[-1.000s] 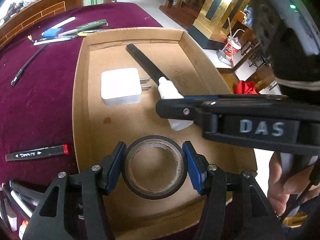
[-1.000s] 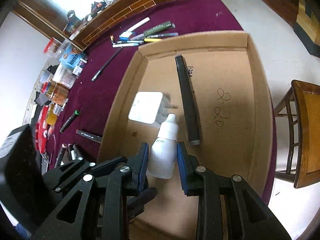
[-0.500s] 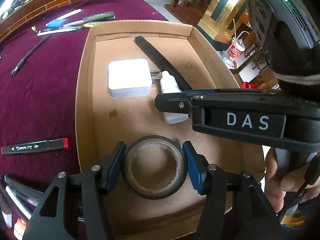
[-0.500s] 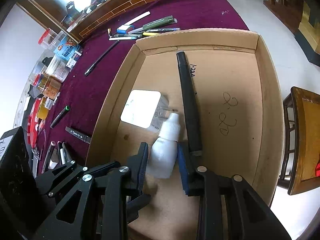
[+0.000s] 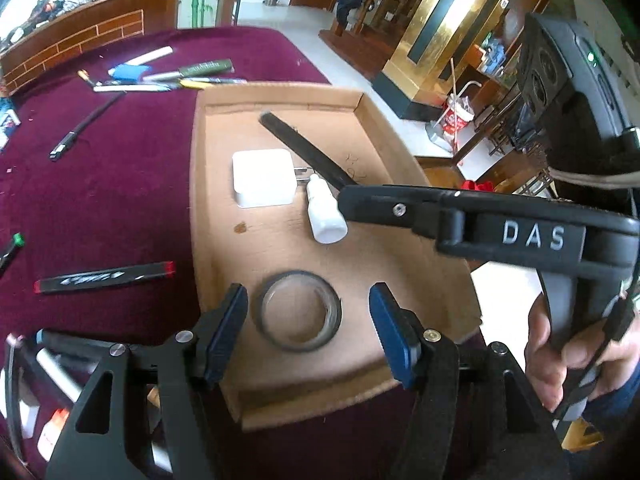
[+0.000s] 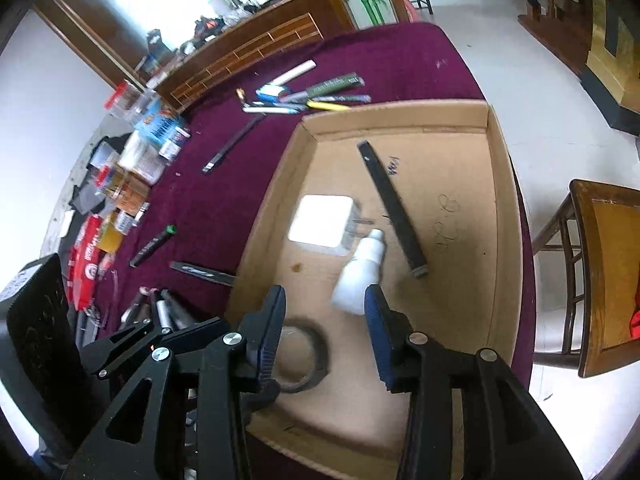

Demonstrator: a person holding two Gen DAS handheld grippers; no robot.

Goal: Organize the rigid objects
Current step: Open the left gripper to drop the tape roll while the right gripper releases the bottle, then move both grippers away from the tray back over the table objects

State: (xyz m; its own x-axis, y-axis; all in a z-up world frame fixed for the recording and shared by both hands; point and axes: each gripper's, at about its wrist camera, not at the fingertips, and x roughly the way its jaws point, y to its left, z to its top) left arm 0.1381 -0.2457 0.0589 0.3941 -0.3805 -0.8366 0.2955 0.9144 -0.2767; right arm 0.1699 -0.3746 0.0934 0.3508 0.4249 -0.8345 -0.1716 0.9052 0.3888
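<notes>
A shallow cardboard tray [image 5: 196,184] on the maroon table holds a white charger [image 5: 262,178], a long black bar [image 5: 304,150], a small white bottle [image 5: 324,216] and a black tape roll [image 5: 300,316]. My left gripper [image 5: 308,320] hovers above the tape roll; its jaws are opening and the blue pads stand clear of the roll on both sides. My right gripper [image 6: 324,312] hangs above the tray [image 6: 508,200] with its jaws opening. The bottle [image 6: 360,276] lies on the tray floor just beyond its pads, untouched. The tape roll [image 6: 312,356] is partly hidden behind its left finger.
Markers and pens lie on the cloth left of the tray: a red-capped marker [image 5: 104,278] and a cluster at the far edge [image 5: 168,76]. Boxes and jars [image 6: 132,184] crowd the table's left side. A wooden chair [image 6: 600,272] stands to the right. A hand [image 5: 560,344] holds the right gripper.
Both grippers have risen and their jaws have widened. The left pads have come off the tape roll and the right pads off the bottle. Both objects now lie in the tray.
</notes>
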